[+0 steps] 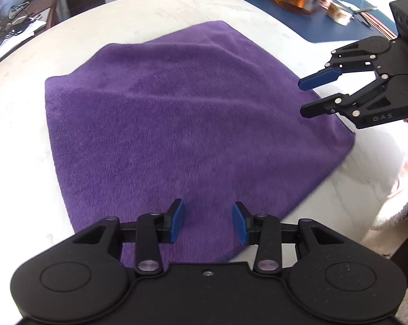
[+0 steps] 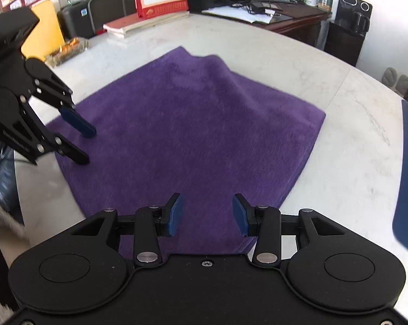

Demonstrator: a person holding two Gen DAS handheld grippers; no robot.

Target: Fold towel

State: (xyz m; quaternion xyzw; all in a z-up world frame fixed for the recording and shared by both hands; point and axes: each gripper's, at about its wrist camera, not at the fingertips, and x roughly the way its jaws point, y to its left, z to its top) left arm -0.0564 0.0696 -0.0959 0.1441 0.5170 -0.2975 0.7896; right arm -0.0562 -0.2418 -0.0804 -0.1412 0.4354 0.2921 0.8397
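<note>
Towel [image 1: 176, 124], purple, lies spread on pale surface [image 1: 27, 124], mild ripples near far edge. Left gripper [image 1: 208, 222] at 6 o'clock over near edge, jaws apart, empty. Right gripper [image 1: 308, 98] at 3 o'clock over corner, jaws apart, empty.

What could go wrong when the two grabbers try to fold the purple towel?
1. Both the left gripper and right gripper are open and hold nothing, so a pinch might miss the towel's edge.
2. The towel has a raised wrinkle at its far corner; folding over it may leave a lumpy, crooked fold.
3. The table looks smooth, so the towel might slide.
</note>
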